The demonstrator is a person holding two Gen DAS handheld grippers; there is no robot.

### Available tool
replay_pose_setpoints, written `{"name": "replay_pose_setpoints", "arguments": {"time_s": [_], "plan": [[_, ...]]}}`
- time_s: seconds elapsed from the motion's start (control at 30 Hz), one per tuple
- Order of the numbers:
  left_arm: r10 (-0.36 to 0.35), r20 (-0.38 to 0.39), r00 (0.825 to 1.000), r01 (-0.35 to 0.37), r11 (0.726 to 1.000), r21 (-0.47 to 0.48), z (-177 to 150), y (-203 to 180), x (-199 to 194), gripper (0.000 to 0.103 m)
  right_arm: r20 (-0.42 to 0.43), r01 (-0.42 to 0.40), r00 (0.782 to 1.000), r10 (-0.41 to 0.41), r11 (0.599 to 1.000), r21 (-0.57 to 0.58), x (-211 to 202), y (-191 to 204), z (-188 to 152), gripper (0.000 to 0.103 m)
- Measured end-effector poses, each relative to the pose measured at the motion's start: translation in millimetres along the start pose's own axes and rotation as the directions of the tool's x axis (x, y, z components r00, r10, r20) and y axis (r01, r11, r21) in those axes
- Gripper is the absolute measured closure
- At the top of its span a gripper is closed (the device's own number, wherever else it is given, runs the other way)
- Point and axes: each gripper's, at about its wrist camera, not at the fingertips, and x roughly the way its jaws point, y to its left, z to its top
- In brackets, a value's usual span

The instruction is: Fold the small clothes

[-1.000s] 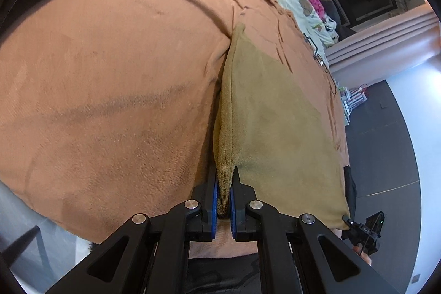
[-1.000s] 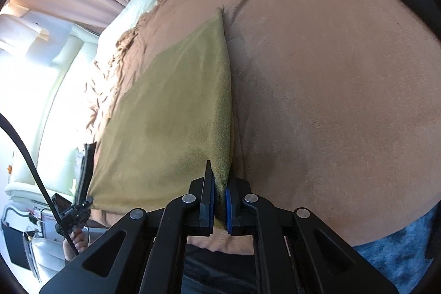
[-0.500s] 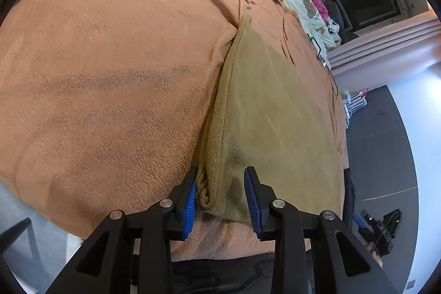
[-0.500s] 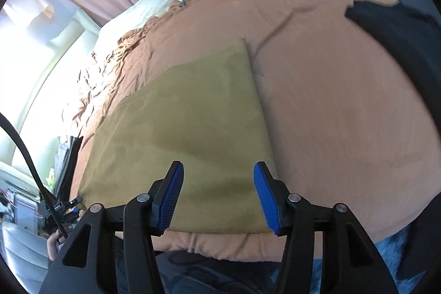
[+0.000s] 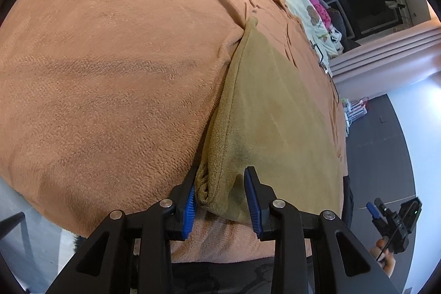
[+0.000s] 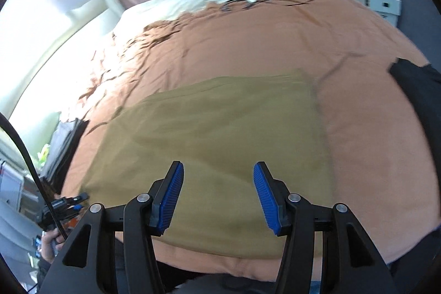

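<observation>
Left gripper (image 5: 220,196) jaws apart, the near-left corner of the cloth (image 5: 275,128) sitting loose between the blue pads (image 5: 189,211), not pinched; the left pad looks to be touching the rolled edge, hard to be sure. Right gripper (image 6: 217,194) jaws wide apart, above the cloth's near edge, holding nothing; that view is blurred. The cloth, olive-tan, lies flat on the blanket (image 5: 110,73), near the bed's near edge, and fills the 12 o'clock field in the right view; in the left view it runs from 6 toward 1 o'clock. Risks, as judgement: the bunched corner at the left pads could flop open or stay rumpled, leaving a crooked fold; a pad catching the terry as it leaves would drag the corner out of line; a regrab could pinch the plush blanket along with the cloth. Dark garment (image 6: 413,90) at 3 o'clock in the right view, well apart. No containers in view, so no contents to report.
</observation>
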Motion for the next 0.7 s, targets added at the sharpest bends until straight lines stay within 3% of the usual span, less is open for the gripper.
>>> {"name": "replay_pose_setpoints", "arguments": {"time_s": [0.3,0.53,0.7], "plan": [[0.0,0.014,1.0,0.0,1.0,-0.013,-3.8,2.0,-2.9,0.07,-0.087,-0.008,0.996,0.002,0.998,-0.069,51.1,36.5,9.1,0.052],[-0.014,0.03,0.999,0.015,0.998,-0.061,-5.3,11.1,-6.4,0.07,-0.193,0.004,0.981,-0.029,0.992,-0.124,106.5,51.8,29.7,0.069],[-0.006,0.039,0.999,0.009,0.997,-0.073,-6.4,10.6,-8.6,0.071,-0.263,0.002,0.964,-0.041,0.989,-0.148,145.8,60.7,36.9,0.07]]}}
